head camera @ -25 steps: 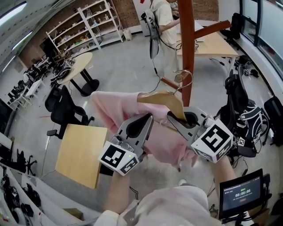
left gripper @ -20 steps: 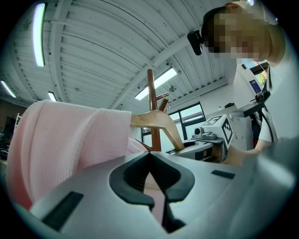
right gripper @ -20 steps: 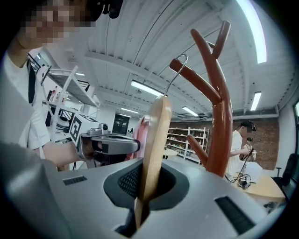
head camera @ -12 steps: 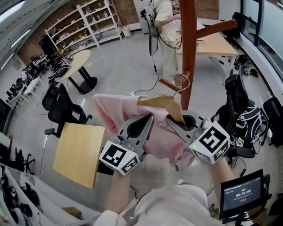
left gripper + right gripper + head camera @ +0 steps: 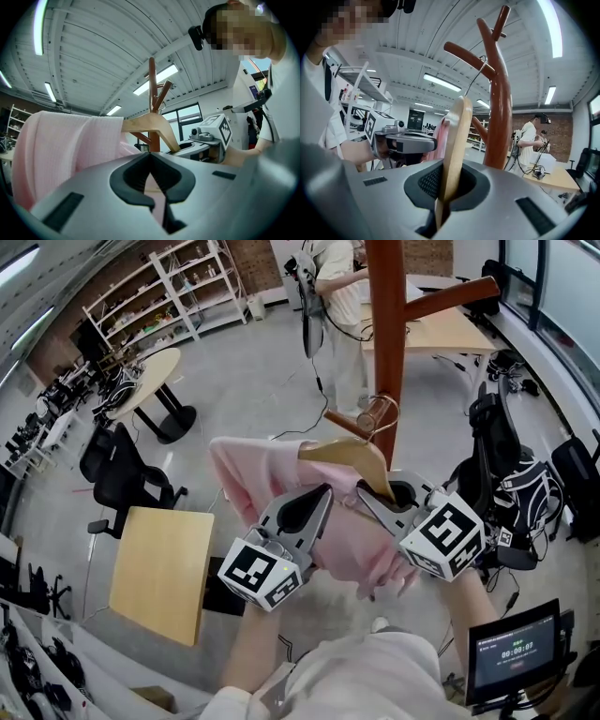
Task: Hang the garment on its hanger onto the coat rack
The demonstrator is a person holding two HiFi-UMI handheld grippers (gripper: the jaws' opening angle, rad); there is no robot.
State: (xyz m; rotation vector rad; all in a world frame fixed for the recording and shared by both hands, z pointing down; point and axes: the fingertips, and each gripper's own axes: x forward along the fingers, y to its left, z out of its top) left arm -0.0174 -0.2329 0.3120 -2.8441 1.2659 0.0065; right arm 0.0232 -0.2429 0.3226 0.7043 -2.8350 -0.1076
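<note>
A pink garment [image 5: 272, 486] hangs on a wooden hanger [image 5: 349, 456] held up in front of the brown coat rack [image 5: 384, 324]. The hanger's wire hook [image 5: 384, 414] sits at the tip of the rack's low peg [image 5: 349, 424]; whether it rests on the peg I cannot tell. My left gripper [image 5: 322, 493] is shut on the pink cloth [image 5: 65, 150] below the hanger's shoulder [image 5: 150, 125]. My right gripper [image 5: 364, 493] is shut on the hanger's right arm [image 5: 453, 140], close to the rack's pole [image 5: 500, 112]. The hook [image 5: 474, 77] rises to a peg [image 5: 468, 54].
A higher peg [image 5: 450, 298] juts right from the pole. A person [image 5: 333, 277] stands behind the rack by a wooden table [image 5: 450, 334]. Bags [image 5: 497, 442] lie right of the pole. A square wooden table [image 5: 161, 570] and a black chair [image 5: 117, 479] stand at the left.
Both grippers have carried the hanger and garment slightly up and closer to the rack. The hook stays by the low peg's tip. Both grips are unchanged.
</note>
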